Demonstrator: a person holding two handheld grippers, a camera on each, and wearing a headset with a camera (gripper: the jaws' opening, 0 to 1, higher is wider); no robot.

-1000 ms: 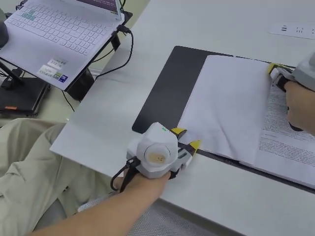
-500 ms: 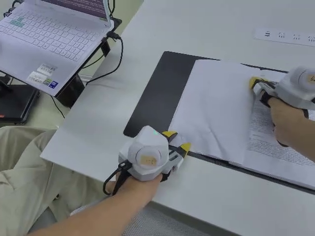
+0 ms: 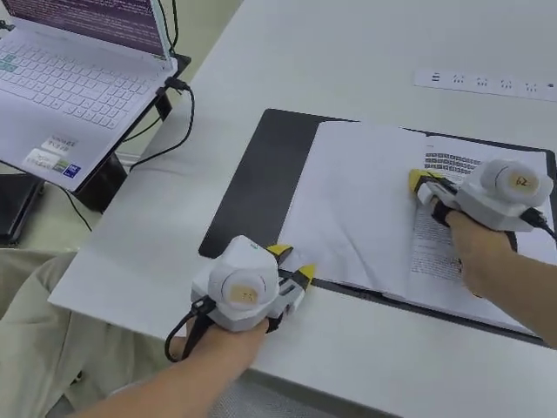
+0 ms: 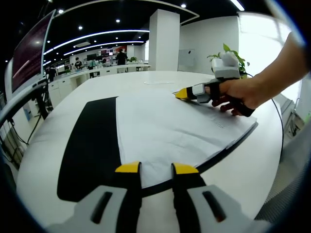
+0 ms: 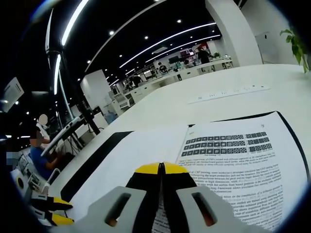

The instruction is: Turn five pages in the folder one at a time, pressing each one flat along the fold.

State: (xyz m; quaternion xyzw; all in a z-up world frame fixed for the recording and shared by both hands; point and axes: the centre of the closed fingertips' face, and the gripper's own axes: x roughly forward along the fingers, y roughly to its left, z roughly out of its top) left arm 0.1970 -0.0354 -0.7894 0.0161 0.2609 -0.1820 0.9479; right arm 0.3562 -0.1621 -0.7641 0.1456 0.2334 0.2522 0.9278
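A black folder lies open on the white table. A blank turned page covers its left half and a printed page its right. My right gripper is shut, its tips pressed onto the fold between the two pages; it also shows in the left gripper view. My left gripper rests at the near left corner of the blank page. Its jaws stand slightly open over the folder's edge, with nothing between them.
An open laptop on a stand sits off the table's left side, with a black cable hanging from it. A white power strip lies at the far right. The table's near edge runs just below the folder.
My right gripper has slid along the fold from the page's far end toward me. The left gripper has stayed at the page's near corner. The head camera has shifted.
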